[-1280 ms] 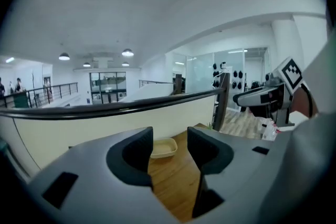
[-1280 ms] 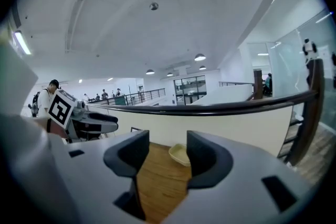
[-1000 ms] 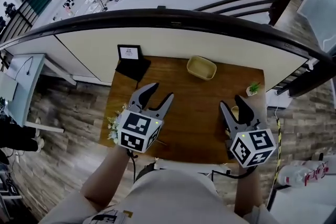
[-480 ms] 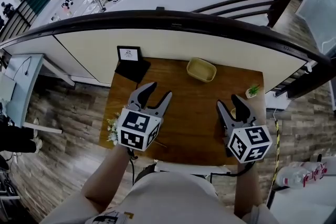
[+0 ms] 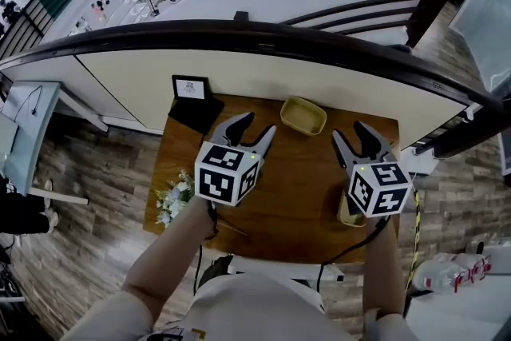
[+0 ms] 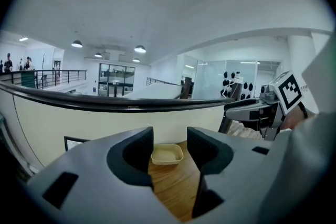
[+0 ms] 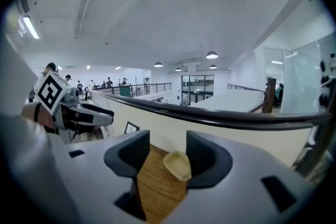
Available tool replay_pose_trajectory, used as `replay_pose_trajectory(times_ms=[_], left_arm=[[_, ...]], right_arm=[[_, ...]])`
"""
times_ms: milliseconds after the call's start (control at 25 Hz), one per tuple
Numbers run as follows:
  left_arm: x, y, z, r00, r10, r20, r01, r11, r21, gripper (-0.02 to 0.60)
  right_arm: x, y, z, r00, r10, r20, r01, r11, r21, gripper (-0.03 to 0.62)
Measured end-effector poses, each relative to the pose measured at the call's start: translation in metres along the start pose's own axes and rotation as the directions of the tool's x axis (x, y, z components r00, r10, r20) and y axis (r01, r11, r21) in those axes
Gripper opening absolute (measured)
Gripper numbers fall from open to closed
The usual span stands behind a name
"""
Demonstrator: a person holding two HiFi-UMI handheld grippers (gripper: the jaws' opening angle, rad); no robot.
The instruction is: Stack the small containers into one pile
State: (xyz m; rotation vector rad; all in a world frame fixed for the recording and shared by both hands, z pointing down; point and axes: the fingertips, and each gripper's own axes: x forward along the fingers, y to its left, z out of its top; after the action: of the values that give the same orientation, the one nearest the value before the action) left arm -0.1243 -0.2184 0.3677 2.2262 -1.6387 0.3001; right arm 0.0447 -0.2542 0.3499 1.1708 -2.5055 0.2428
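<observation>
Seemingly light, stiff and thin-walled, the beige container (image 5: 303, 115) is set at the tabletop's (image 5: 291, 188) far edge; its rim wall is judged the best hold. Jaws of the left gripper (image 5: 255, 126) and right gripper (image 5: 351, 132) are held apart, empty.

A: How are the hand-held grippers coloured?
B: Grey jaws are seen on the left hand-held gripper (image 5: 255, 126) and the right hand-held gripper (image 5: 353, 132). A white cube (image 5: 229, 173) with black square marks is fixed on each.
A: Anything else?
B: A thin black cable (image 5: 351, 247) is seen below. A pale shirt (image 5: 263, 303) is worn.
</observation>
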Motion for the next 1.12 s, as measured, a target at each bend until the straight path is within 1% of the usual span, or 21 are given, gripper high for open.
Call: replay_pose_trajectory(times_ms=[80, 200, 400, 520, 600, 680, 760, 880, 1000, 1120], left_arm=[[0.017, 0.004, -0.003, 1.0, -0.003, -0.012, 0.002, 0.999, -0.037, 0.202], [0.045, 0.009, -0.012, 0.999, -0.004, -0.039, 0.0, 0.996, -0.095, 0.201], [0.09, 0.015, -0.04, 0.995, -0.011, -0.099, -0.005, 0.987, -0.159, 0.201], [0.114, 0.021, -0.061, 0.99, -0.014, -0.137, -0.013, 0.982, -0.188, 0.201], [0.129, 0.028, -0.078, 0.987, -0.013, -0.16, -0.023, 0.974, -0.224, 0.201], [0.143, 0.036, -0.095, 0.984, -0.01, -0.176, -0.04, 0.959, -0.282, 0.201], [0.158, 0.044, -0.112, 0.982, 0.002, -0.191, -0.069, 0.936, -0.344, 0.201], [0.179, 0.051, -0.136, 0.977, 0.022, -0.21, -0.11, 0.902, -0.417, 0.201], [0.204, 0.054, -0.161, 0.973, 0.015, -0.231, -0.129, 0.865, -0.486, 0.201], [0.227, 0.053, -0.189, 0.968, -0.003, -0.251, -0.14, 0.822, -0.552, 0.201]], right_arm=[[0.019, -0.01, 0.0, 1.0, -0.005, -0.016, 0.005, 1.0, -0.012, 0.222], [0.05, -0.026, -0.01, 0.998, 0.009, -0.058, -0.009, 1.0, -0.003, 0.222], [0.102, -0.051, -0.047, 0.986, 0.017, -0.168, -0.023, 0.999, -0.032, 0.222], [0.127, -0.065, -0.069, 0.977, 0.02, -0.213, -0.028, 0.999, -0.036, 0.222], [0.141, -0.072, -0.081, 0.972, 0.023, -0.233, -0.031, 0.999, -0.032, 0.221], [0.157, -0.078, -0.094, 0.968, 0.028, -0.251, -0.036, 0.999, -0.025, 0.221], [0.174, -0.084, -0.112, 0.96, 0.032, -0.277, -0.04, 0.999, -0.022, 0.221], [0.196, -0.089, -0.139, 0.947, 0.054, -0.317, -0.058, 0.998, -0.001, 0.221], [0.218, -0.095, -0.161, 0.937, 0.062, -0.345, -0.066, 0.998, -0.001, 0.22], [0.242, -0.101, -0.179, 0.929, 0.059, -0.366, -0.073, 0.997, -0.023, 0.219]])
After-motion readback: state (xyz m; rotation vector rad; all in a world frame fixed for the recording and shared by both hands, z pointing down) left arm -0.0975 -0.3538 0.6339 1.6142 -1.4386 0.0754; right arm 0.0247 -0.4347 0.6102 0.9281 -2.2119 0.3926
